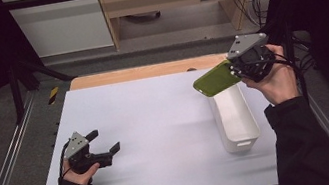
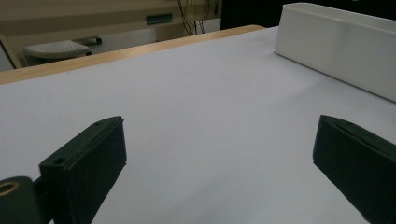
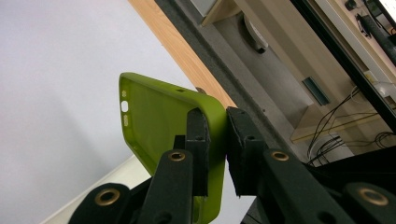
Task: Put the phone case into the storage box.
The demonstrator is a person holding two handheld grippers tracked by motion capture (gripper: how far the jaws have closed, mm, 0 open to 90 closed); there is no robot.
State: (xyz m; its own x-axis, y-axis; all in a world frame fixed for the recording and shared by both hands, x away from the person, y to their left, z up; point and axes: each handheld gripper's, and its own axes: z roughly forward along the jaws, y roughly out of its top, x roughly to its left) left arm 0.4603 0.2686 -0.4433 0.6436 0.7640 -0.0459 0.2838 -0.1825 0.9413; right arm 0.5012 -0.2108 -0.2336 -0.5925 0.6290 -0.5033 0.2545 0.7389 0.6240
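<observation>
**A:** so where was the case at that point?

**B:** The green case (image 1: 216, 79) was up in the air, off the desk (image 1: 157, 124), held out over the far end of the white bin (image 1: 235, 121), which sat near the desk's right edge. The right gripper (image 1: 239, 71) had it pinched by one side wall. In the right gripper view you could see one jaw inside the case (image 3: 159, 121) and the other on the outside, pressed tight on the wall. Case was tilted, open side facing the camera, with the little cutouts at its far end.

**A:** and the other tong?

**B:** The left gripper (image 1: 105, 142) was down low near the desk's left edge, toward the near corner, jaws spread wide with nothing between them. The left gripper view just had bare desk (image 2: 196, 107) between the two jaws and the bin (image 2: 336, 46) off toward the upper right, well apart from them.

**A:** anything in the bin?

**B:** Couldn't tell much, looked like plain white inside from the high view.
</observation>
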